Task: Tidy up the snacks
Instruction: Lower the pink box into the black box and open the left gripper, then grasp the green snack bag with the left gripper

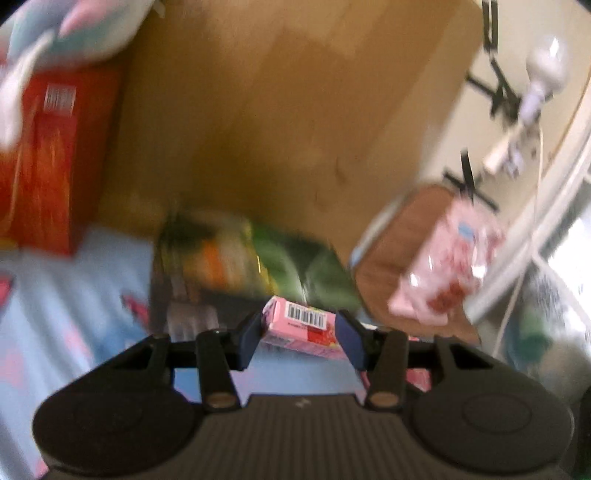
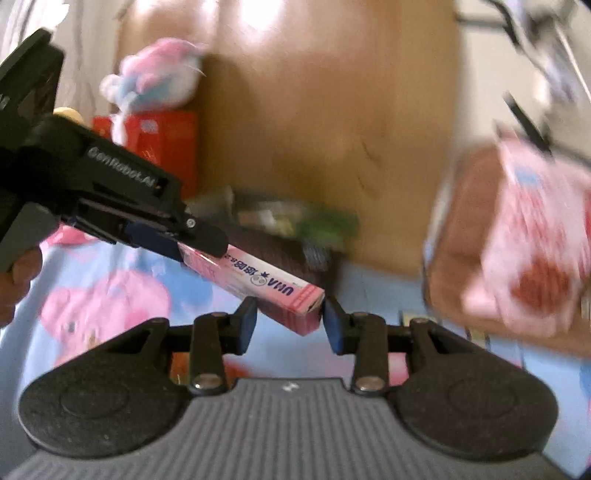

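Note:
A long pink snack box (image 1: 299,325) with a barcode on top sits between the blue pads of my left gripper (image 1: 298,341), which is shut on it. In the right wrist view the left gripper (image 2: 201,246) comes in from the left, clamping one end of the pink box (image 2: 266,284). The box's free end lies between the fingers of my right gripper (image 2: 290,326), and both pads touch its sides. The box hangs above the bedsheet (image 2: 110,295). Both views are blurred.
Green snack packets (image 1: 280,254) lie in a dark container by a wooden board (image 1: 295,110). A brown basket (image 1: 388,258) at the right holds a pink bag (image 1: 450,258). A red box (image 1: 48,158) and a plush toy (image 1: 74,29) stand at the left. A hand (image 2: 18,273) holds the left gripper.

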{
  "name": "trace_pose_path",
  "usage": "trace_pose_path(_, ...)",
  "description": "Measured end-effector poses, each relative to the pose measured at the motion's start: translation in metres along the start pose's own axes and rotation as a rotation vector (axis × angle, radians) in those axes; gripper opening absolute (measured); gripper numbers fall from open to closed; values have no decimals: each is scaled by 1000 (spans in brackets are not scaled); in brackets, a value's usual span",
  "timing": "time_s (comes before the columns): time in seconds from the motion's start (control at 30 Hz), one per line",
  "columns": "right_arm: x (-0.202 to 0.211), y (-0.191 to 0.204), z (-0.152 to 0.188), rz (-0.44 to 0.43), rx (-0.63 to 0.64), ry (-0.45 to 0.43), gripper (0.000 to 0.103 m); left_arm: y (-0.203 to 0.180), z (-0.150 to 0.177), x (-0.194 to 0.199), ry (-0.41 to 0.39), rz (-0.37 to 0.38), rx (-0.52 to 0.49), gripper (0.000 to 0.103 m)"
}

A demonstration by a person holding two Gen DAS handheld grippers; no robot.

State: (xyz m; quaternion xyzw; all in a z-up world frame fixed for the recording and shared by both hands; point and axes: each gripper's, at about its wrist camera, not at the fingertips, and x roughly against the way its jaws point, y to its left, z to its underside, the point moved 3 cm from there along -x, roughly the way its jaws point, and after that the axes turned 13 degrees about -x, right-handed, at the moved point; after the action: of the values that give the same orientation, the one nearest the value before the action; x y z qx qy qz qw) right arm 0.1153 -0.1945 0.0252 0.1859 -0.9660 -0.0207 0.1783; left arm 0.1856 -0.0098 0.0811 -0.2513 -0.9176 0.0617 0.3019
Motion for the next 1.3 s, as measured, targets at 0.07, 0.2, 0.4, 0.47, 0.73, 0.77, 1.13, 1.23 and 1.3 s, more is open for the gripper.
trace_pose_path(0.07, -19, 1, -18, -5, 17, -34, 42, 10, -20, -14, -23, -21, -16, 44)
trace_pose_path(0.2, -69, -11, -34, 7, 12, -17, 47, 24, -36, -59, -3, -23, -10, 44)
trace_pose_path(0.4, -81, -36, -34, 59, -65, -13, 50, 20, -34, -81, 21, 12, -11, 48)
trace_pose_path(0.47, -57, -41, -28, 35, -93, -25, 50, 16, -27, -66, 15, 15, -16, 49)
trace_pose_path(0.73, 21, -43, 41, -130, -266, 148, 55, -8, 48, -10, 133, 120, -8, 49)
trace_pose_path(0.77, 27, -41, 50, -147, -292, 175, 55, -11, 61, -6, 157, 129, 2, 49)
trace_pose_path(1.13, 62, 24, 82, -258, -220, 248, 62, -44, 134, 28, 256, 188, 60, 47)
trace_pose_path(1.23, 65, 26, 84, -272, -246, 269, 61, -36, 131, 41, 220, 193, 95, 47)
trace_pose_path(1.3, 63, 23, 88, -268, -288, 297, 60, -35, 131, 45, 213, 192, 92, 50)
